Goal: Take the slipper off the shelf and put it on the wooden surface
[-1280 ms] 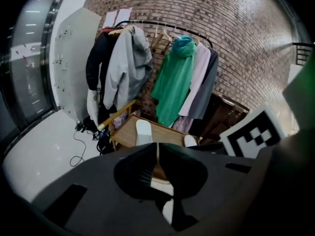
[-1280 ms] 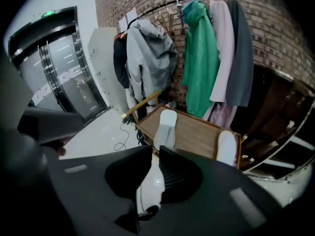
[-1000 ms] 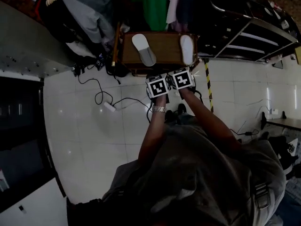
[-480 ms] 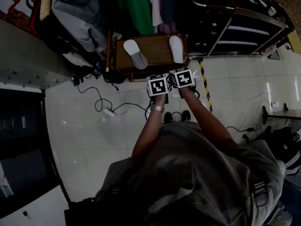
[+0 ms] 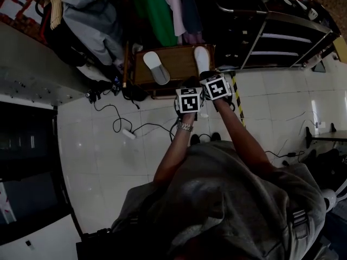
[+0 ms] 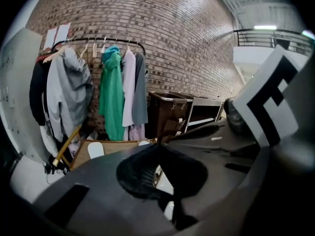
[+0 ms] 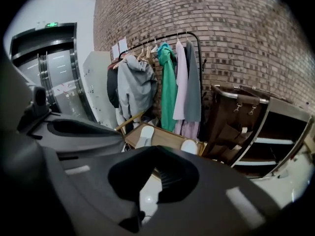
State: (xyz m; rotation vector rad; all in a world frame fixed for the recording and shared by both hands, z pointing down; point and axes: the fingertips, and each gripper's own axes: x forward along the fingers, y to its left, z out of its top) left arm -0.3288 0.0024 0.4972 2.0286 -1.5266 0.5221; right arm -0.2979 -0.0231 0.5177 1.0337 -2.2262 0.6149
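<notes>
Two white slippers lie on the low wooden surface [image 5: 176, 64], one at its left [image 5: 155, 67] and one at its right end [image 5: 201, 58]. My two grippers hang side by side just in front of that surface, above the floor. The left gripper [image 5: 188, 92] is shut and holds nothing; in its own view the jaw tips [image 6: 158, 144] meet, with the slippers [image 6: 96, 150] beyond. My right gripper [image 5: 212, 78] is shut and empty too, close to the right slipper [image 7: 189, 146]; the left slipper [image 7: 144, 136] lies further off.
A clothes rack [image 5: 141, 7] with hanging garments stands behind the wooden surface, against a brick wall. Black shelving [image 5: 282, 37] and a dark case [image 7: 231, 119] stand to the right. Cables and a plug [image 5: 127, 133] lie on the white tiled floor, and striped tape [image 5: 237, 99] runs along it.
Both grippers have drifted slightly right and nearer the wooden surface's right end, still shut. The head view has shifted. The slippers have not moved.
</notes>
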